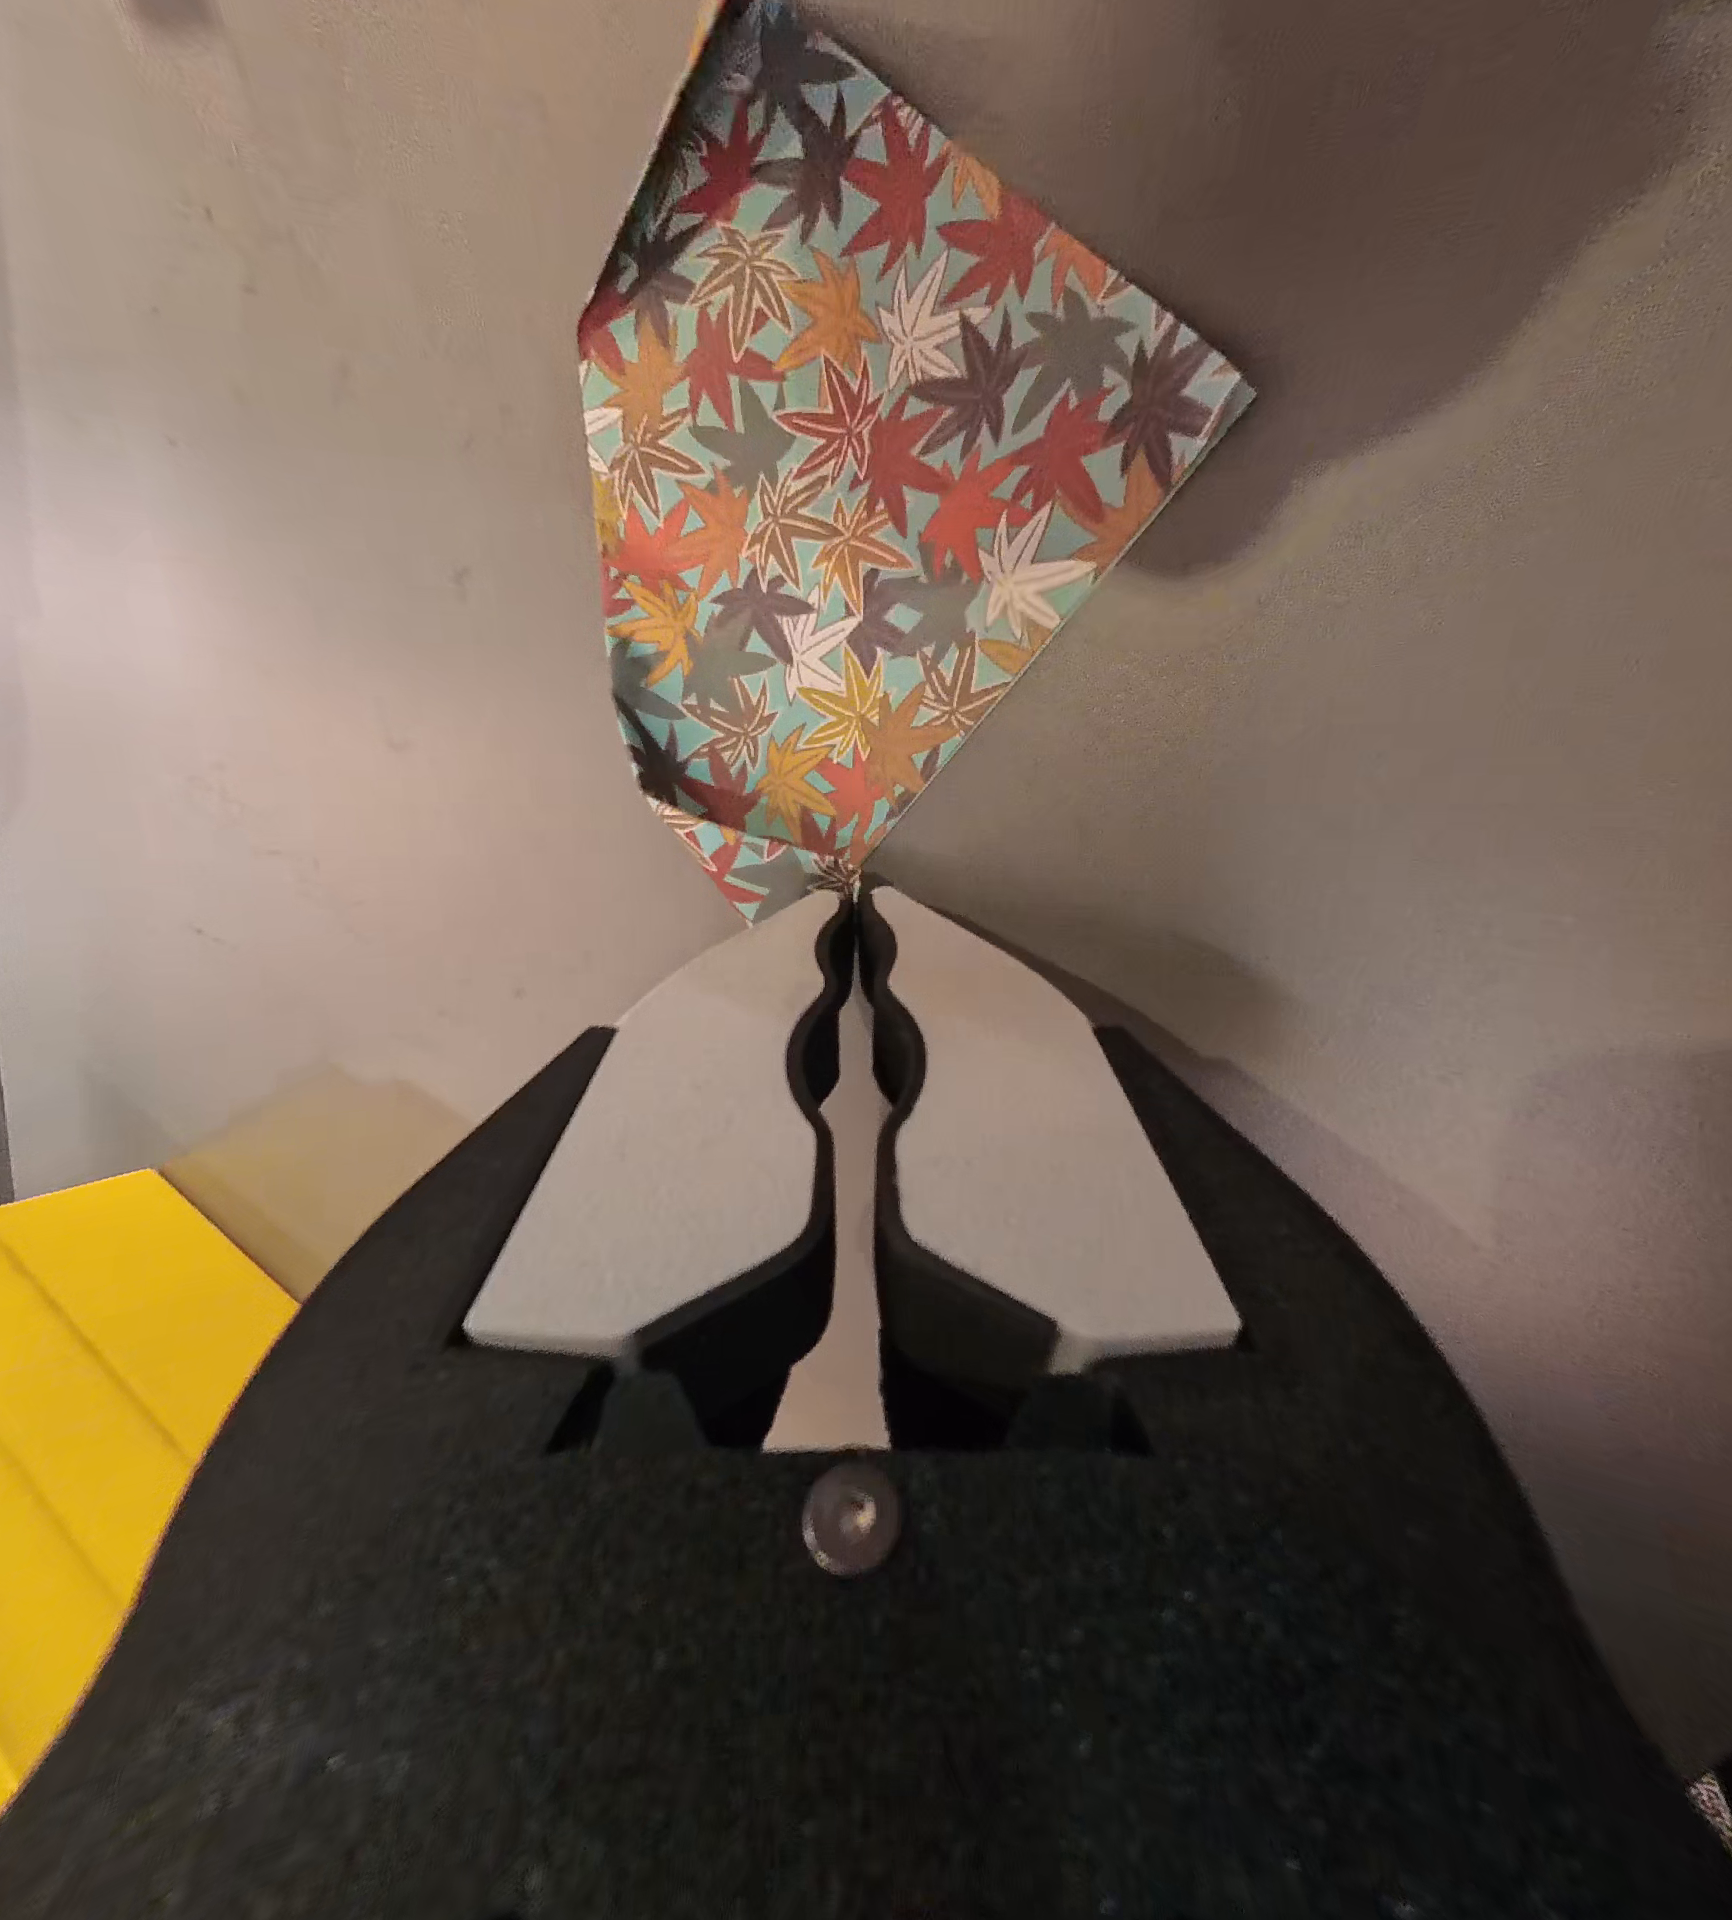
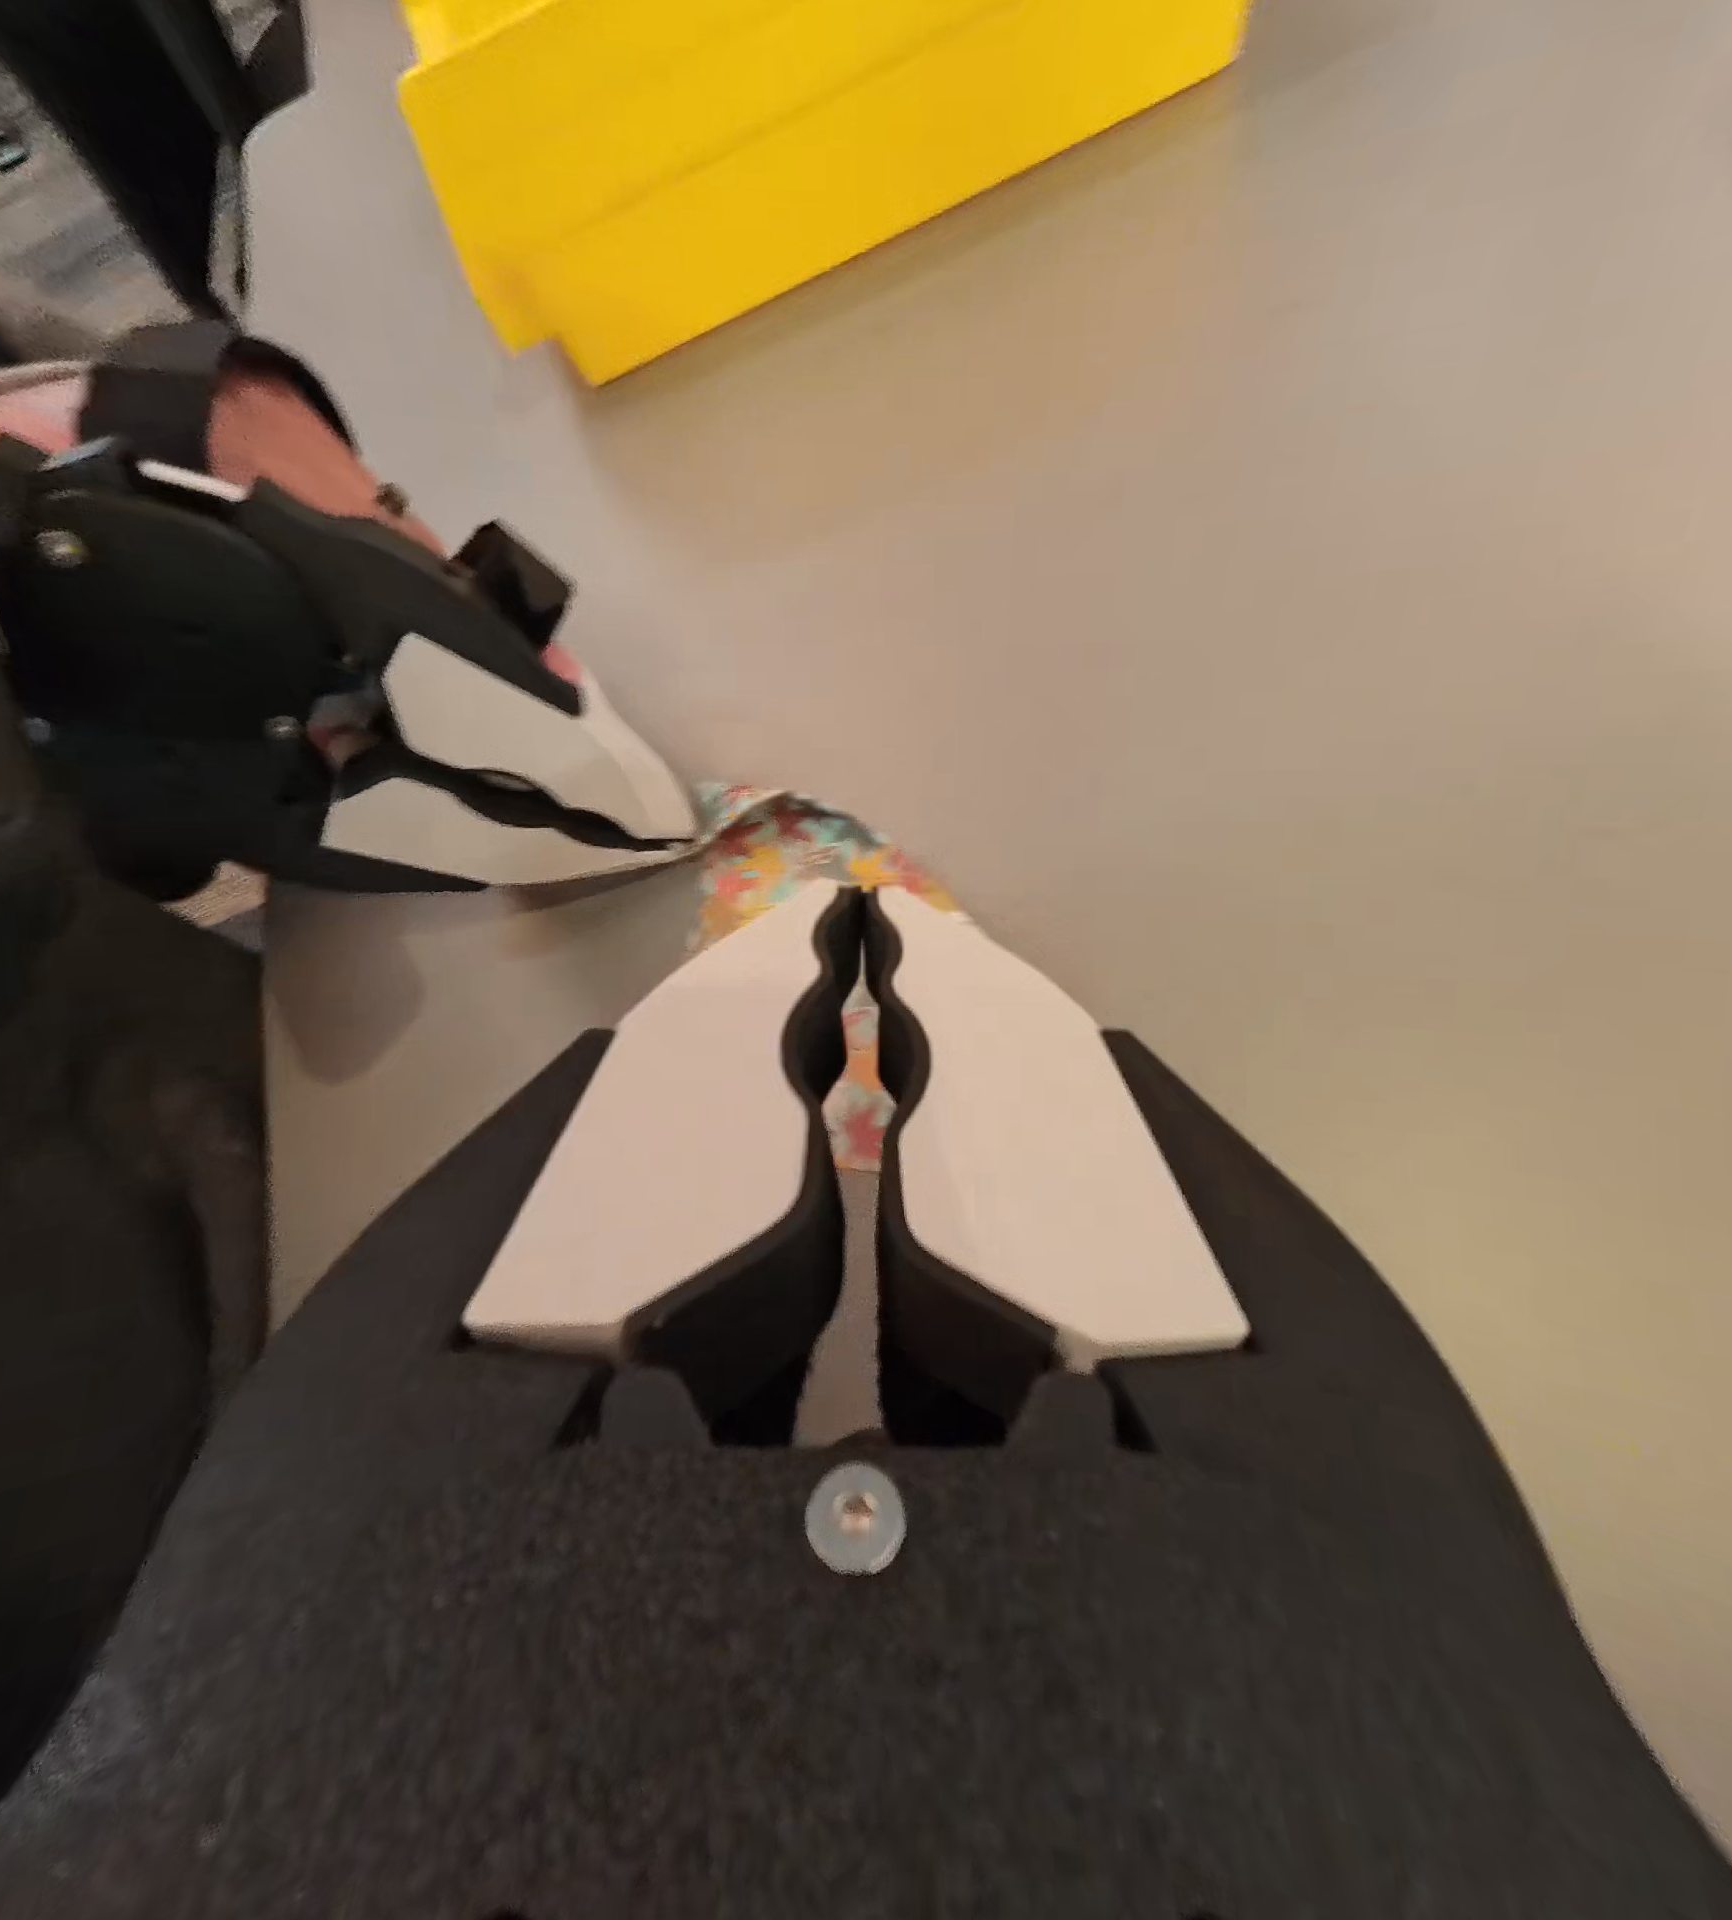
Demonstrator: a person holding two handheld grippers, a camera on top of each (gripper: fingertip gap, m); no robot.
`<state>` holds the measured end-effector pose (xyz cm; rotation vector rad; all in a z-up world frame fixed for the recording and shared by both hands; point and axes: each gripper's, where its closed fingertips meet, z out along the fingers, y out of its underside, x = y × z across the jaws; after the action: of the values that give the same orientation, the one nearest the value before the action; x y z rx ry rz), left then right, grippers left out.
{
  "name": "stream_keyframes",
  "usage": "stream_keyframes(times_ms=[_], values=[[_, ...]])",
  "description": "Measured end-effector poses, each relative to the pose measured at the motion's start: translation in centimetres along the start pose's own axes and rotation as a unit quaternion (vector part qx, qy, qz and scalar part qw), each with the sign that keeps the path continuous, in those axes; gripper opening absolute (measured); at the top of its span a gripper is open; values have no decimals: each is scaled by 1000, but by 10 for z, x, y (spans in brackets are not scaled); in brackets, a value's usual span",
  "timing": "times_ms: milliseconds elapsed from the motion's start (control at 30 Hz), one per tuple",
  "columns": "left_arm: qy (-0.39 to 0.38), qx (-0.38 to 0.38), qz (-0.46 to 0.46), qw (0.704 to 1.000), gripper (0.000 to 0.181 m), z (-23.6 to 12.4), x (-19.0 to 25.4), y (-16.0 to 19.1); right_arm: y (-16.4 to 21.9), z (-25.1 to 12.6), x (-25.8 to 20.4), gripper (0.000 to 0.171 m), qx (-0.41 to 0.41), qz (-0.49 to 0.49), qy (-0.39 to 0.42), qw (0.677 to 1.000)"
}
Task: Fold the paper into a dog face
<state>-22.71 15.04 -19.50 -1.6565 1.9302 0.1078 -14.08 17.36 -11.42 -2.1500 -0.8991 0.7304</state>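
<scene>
On bench, leaf-print paper is held by both: L gripper jaws clamped on near corner, long axis running fwd; R gripper jaws clamped on adjacent part.

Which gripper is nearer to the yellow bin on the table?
Hard to settle, probably left. The left gripper, shut on the paper corner, has the yellow bin just beside its body. The right gripper, also shut on the paper, sees the bin across bare table.
</scene>
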Motion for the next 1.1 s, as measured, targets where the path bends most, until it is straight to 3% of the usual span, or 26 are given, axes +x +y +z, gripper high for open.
stream_keyframes(times_ms=[133,267,433,933,1100], values=[[-1,1,1,1000,0,0,1,-2,2,15,7,0,-16,-45,5,999],[-1,-2,0,1000,0,0,1,-2,28,52,-1,0,-112,-110,-5,988],[4,3,2,1000,0,-1,4,-5,47,72,3,0,-167,-108,2,980],[12,11,10,1000,0,-3,9,-13,43,75,9,0,-150,-90,40,984],[13,7,12,1000,0,-1,11,-13,34,71,1,0,-126,-84,12,988]])
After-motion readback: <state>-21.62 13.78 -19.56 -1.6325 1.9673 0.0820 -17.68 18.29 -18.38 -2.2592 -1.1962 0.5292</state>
